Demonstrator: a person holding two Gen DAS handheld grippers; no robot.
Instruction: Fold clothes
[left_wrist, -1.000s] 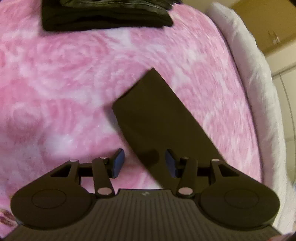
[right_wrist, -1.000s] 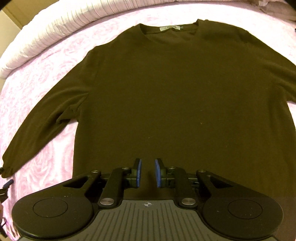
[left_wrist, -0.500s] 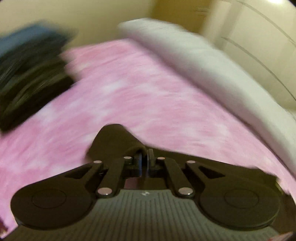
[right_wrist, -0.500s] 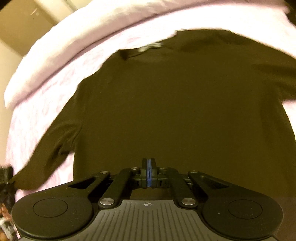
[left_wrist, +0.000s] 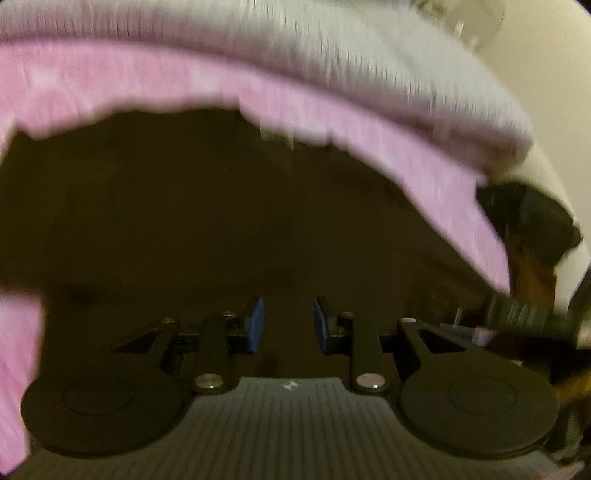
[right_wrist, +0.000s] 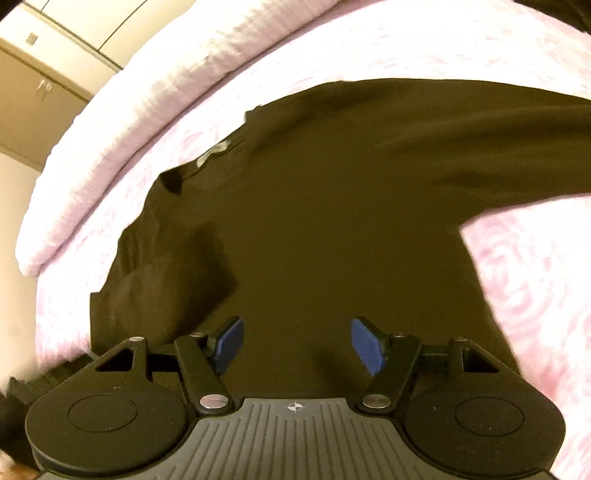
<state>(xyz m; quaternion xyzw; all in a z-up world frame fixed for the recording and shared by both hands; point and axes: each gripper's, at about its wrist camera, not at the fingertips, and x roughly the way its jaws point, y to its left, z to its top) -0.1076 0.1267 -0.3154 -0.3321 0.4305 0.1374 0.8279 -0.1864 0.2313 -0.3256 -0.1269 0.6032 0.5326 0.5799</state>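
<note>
Dark sweater (right_wrist: 332, 221) lies flat on my pink blanket (right_wrist: 535, 288), one sleeve now folded over its body | left claw (left_wrist: 287, 325), pinched on cloth half a second ago, now spread above the sweater (left_wrist: 221, 221) | right claw (right_wrist: 293, 345), shut then, now spread wide, empty | white duvet (right_wrist: 147, 110) behind; left view blurred

Pink blanket (right_wrist: 535, 288) beside the dark shirt (right_wrist: 332, 240) lies unobstructed.
</note>
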